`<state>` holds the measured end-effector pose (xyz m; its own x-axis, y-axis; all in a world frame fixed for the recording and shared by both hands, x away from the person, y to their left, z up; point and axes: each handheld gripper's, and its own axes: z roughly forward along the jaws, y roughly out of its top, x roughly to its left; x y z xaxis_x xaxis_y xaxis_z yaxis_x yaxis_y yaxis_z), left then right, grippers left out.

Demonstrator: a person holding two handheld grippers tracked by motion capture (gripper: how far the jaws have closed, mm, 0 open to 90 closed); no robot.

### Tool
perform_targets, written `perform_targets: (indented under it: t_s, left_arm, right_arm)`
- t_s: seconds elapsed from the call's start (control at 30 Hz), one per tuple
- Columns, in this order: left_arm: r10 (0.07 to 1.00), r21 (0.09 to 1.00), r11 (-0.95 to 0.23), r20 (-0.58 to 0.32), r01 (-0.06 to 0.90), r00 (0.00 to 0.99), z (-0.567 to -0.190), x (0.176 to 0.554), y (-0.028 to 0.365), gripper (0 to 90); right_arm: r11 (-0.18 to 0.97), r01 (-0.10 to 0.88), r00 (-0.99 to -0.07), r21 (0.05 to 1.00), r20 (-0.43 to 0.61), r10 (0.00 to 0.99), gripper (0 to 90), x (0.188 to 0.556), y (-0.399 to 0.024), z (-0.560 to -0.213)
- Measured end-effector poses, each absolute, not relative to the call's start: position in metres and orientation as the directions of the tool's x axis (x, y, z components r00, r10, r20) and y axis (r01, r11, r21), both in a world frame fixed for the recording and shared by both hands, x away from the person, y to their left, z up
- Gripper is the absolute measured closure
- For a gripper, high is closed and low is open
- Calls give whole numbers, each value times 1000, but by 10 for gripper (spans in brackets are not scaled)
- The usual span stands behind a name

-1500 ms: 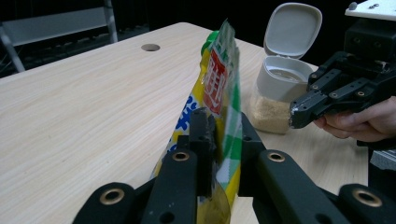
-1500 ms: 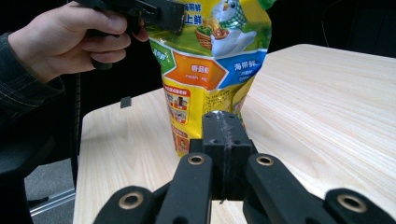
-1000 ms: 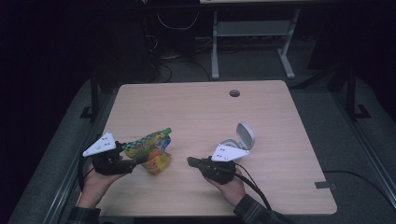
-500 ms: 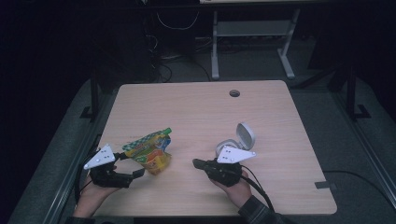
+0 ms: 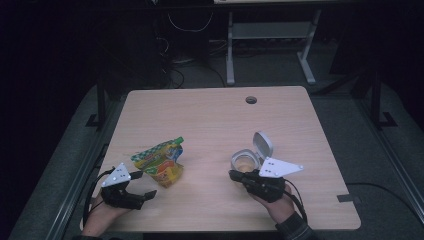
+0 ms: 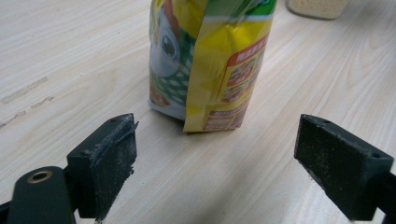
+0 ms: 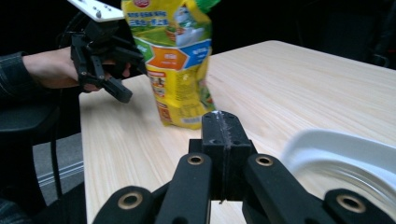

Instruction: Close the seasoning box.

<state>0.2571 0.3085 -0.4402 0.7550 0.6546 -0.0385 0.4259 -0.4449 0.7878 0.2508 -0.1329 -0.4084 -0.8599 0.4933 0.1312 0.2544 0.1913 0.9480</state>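
The left tool (image 5: 148, 193) has just been opening – its jaws gape wide, empty, just short of the pouch (image 5: 161, 161) standing on the worktop (image 5: 210, 115). The right tool (image 5: 233, 175) – jaws pressed together, holding nothing – sits beside the open jar (image 5: 246, 161)

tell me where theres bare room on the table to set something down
The whole far half of the table, up to the round hole, is bare. So is the strip between pouch and open-lidded container. The near edge is crowded by both grippers.

Dim room, lit desk

High view is dark past the desk (image 5: 210, 115); both gripper views are brighter, with soft shadows and blurred near edges.
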Motion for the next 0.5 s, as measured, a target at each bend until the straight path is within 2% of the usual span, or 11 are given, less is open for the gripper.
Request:
perform_targets:
  t_s: [0.23,0.37,0.5]
  left_arm:
    - [667,766,-460,-36,449,744,-448,261,307,42]
    - [670,749,-480,-23,457,742,-451,263,306,0]
    - [673,734,-495,-16,466,740,-454,264,306,0]
  right_arm:
    - [166,278,-810,946,139,569,898,249,-177,-406]
    - [186,270,-777,945,100,621,898,250,-195,-408]
    - [172,290,-748,941,111,654,898,253,-212,-410]
